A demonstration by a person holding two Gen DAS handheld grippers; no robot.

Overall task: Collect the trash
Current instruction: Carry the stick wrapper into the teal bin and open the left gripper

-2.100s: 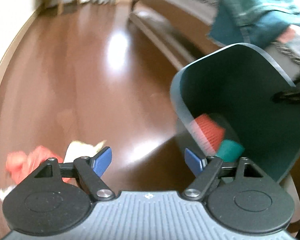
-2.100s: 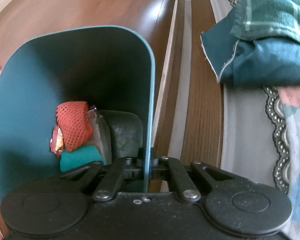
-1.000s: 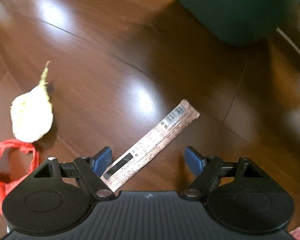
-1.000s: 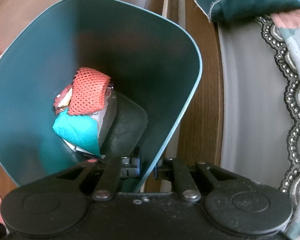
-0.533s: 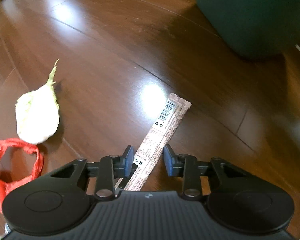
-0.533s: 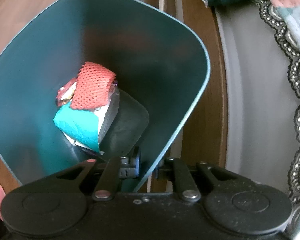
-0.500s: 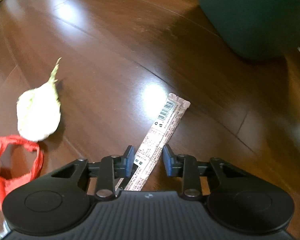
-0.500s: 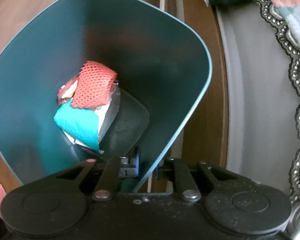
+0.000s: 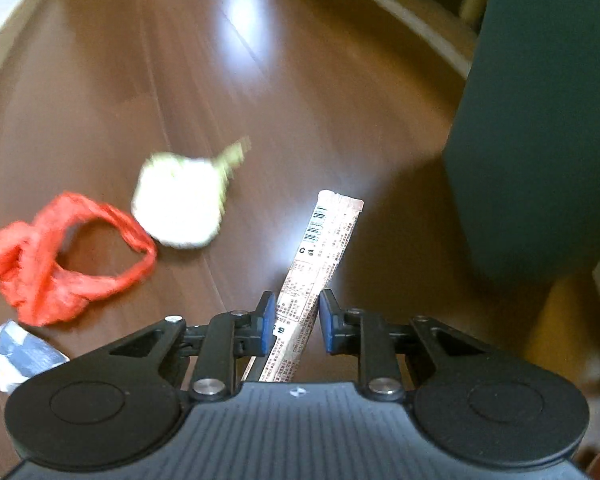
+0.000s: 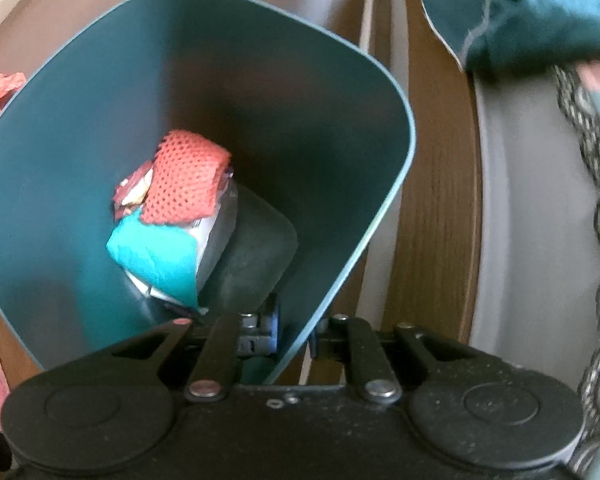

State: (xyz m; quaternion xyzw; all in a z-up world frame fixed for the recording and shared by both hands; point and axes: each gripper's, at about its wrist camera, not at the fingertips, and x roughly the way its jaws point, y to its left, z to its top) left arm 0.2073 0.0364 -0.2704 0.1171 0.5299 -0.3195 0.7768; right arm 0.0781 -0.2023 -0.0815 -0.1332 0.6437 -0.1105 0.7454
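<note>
A long brown snack wrapper with a barcode sticks out between the blue pads of my left gripper. Its jaws are closing, the pads press on the wrapper's lower end, and it hangs above the dark wood floor. The teal trash bin stands to the right of it. In the right wrist view my right gripper is shut on the bin's near rim. Inside the bin lie an orange net and a teal scrap on other trash.
On the floor to the left lie a red net bag, a pale crumpled bag and a dark-and-white packet. A wooden bed frame with a teal blanket and lace-edged cloth runs right of the bin.
The left gripper's jaws closed around the wrapper, then it rose and rolled, taking the wrapper off the floor. The right gripper kept its hold on the bin rim with little movement.
</note>
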